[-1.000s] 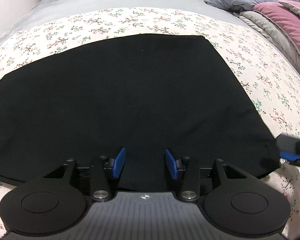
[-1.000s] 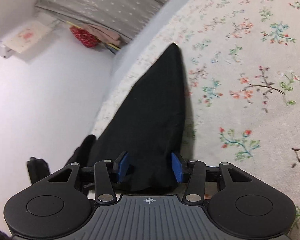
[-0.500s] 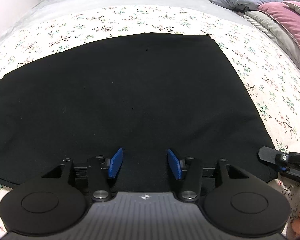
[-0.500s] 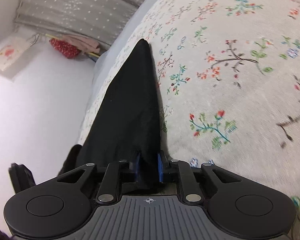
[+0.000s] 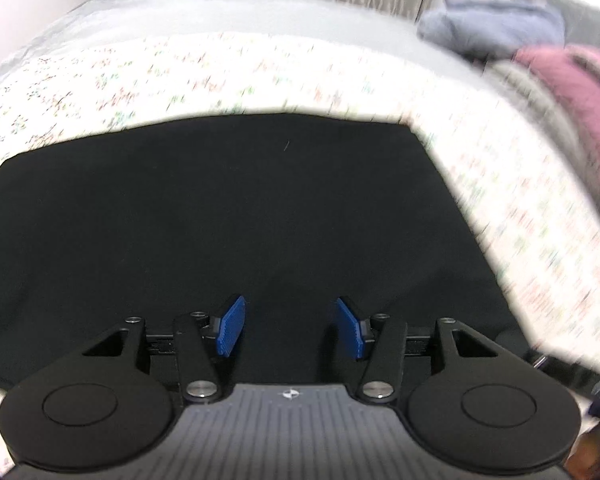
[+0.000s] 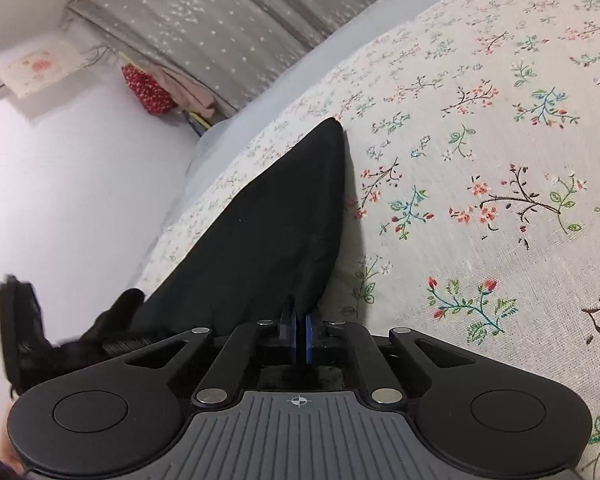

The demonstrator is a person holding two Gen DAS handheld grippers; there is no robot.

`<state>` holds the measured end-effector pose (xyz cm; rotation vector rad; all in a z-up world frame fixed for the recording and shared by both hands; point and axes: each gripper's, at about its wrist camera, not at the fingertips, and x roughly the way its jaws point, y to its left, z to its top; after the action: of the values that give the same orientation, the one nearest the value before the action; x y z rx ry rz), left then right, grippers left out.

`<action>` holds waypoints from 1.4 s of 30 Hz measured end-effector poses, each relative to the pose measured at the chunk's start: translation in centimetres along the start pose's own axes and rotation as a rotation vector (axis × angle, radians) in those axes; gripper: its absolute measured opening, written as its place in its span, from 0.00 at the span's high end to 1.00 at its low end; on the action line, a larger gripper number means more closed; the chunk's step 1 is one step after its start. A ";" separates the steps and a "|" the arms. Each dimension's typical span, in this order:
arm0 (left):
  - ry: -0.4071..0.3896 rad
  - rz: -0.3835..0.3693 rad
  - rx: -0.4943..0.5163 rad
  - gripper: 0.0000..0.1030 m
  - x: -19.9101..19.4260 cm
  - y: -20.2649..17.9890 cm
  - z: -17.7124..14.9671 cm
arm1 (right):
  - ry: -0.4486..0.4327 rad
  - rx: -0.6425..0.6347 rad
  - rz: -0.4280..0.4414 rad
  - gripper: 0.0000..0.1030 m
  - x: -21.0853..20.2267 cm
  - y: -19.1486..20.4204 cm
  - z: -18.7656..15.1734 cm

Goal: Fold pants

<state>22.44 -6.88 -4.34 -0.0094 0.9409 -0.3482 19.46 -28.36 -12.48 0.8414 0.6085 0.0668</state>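
Note:
Black pants lie flat on the floral bedsheet, filling the middle of the blurred left wrist view. My left gripper hovers over their near edge, its blue pads apart with nothing pinched between them. In the right wrist view the pants taper away to a far corner. My right gripper is shut on their near edge, the fabric squeezed between the blue pads and lifted slightly off the sheet.
A pink quilt and a blue-grey blanket are piled at the far right of the bed. Grey curtains hang behind. A white wall and a red bag lie beyond the bed's left edge.
My right gripper's jaws closed onto the edge of the pants and raised it a little. The left gripper rose and tilted up, its pads spreading slightly; its view is now blurred.

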 end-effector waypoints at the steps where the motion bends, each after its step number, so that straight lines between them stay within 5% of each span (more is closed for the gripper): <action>1: -0.016 -0.022 -0.008 0.47 -0.2 -0.3 0.4 | 0.000 0.014 0.001 0.95 0.0 -0.1 0.0; 6: -0.042 -0.093 0.054 0.40 1.1 -4.3 2.6 | 0.004 0.078 0.004 0.94 0.4 -0.6 0.0; 9: -0.031 -0.068 0.154 0.40 3.2 -8.3 4.6 | 0.053 0.176 0.000 0.84 1.1 -2.2 0.1; 13: 0.031 -0.050 0.265 0.38 6.3 -13.7 6.4 | 0.097 0.232 0.025 0.82 1.9 -3.5 0.3; 22: 0.110 0.118 0.410 0.39 10.9 -17.4 8.5 | -0.004 -0.121 -0.072 0.94 0.6 2.1 0.1; 33: 0.121 0.385 0.741 0.42 13.7 -21.3 6.5 | -0.063 -0.261 -0.085 0.95 -0.4 4.0 -0.9; 35: 0.122 0.403 0.799 0.45 13.7 -21.7 6.1 | -0.082 -0.324 -0.092 0.95 -0.9 4.7 -1.5; 39: 0.142 0.467 0.884 0.95 14.4 -21.6 5.3 | -0.097 -0.399 -0.098 0.95 -0.9 6.4 -2.0; 42: 0.136 0.447 0.833 1.00 14.4 -20.6 5.8 | -0.081 -0.378 -0.098 0.96 -0.9 6.2 -1.8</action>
<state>28.84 -31.47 -9.00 0.9813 0.8455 -0.3032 18.85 -23.23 -8.56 0.4450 0.5380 0.0556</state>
